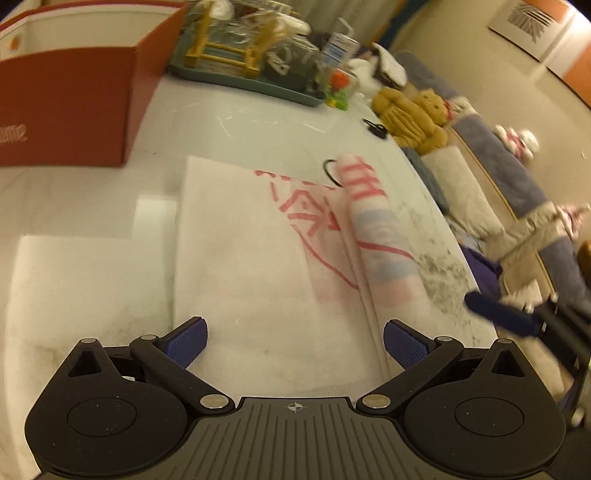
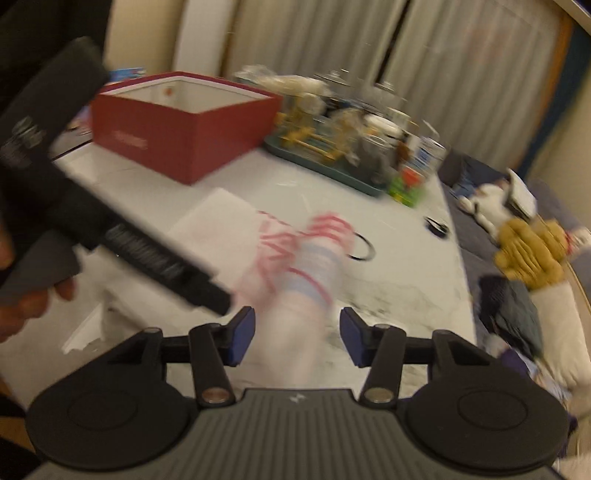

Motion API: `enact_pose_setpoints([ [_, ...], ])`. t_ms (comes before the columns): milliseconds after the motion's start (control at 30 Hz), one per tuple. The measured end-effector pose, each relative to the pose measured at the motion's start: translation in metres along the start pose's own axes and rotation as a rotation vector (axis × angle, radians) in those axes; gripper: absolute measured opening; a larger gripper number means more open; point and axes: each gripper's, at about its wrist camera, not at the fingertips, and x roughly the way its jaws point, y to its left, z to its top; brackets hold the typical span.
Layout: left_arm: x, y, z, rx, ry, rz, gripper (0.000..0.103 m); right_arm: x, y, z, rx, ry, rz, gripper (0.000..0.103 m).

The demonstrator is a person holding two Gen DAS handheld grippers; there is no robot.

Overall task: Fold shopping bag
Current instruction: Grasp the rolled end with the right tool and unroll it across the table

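Home living room, cluttered table next to a sofa.
Evidence: white marble-look table (image 1: 258,110) carries household clutter: an open red gift box (image 2: 184,125), a teal tray (image 2: 325,166) loaded with glass jars and a small wooden rack, a water bottle (image 1: 338,46), hair ties (image 2: 360,248). Right of the table, a low sofa with blue and cream cushions (image 1: 491,147), a tan teddy bear (image 1: 412,118) and white plush toys lying on it. Pale floor-length curtains (image 2: 461,62) close off the far wall; framed print (image 1: 532,26) on the side wall. Motion blur is heavy, so tray contents are probably kitchen or tea items, not confirmed.
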Motion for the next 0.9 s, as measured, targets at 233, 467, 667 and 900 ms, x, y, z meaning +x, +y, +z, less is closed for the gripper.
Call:
enact_pose_setpoints([
  [233,0.019,-0.035,-0.008,0.239,0.056,0.249,0.103,0.046,-0.022,-0.011,0.062,0.18,-0.221,0.015],
  [467,0.019,-0.042,-0.01,0.268,0.062,0.283,0.103,0.009,-0.095,-0.029,0.318,0.095,-0.354,0.029],
  [667,0.018,-0.043,-0.011,0.27,0.072,0.283,0.103,0.015,-0.045,-0.012,0.149,0.007,-0.062,0.059],
  [900,0.019,-0.045,-0.01,0.261,0.079,0.29,0.103,0.054,-0.041,-0.01,0.157,0.152,-0.003,0.001],
])
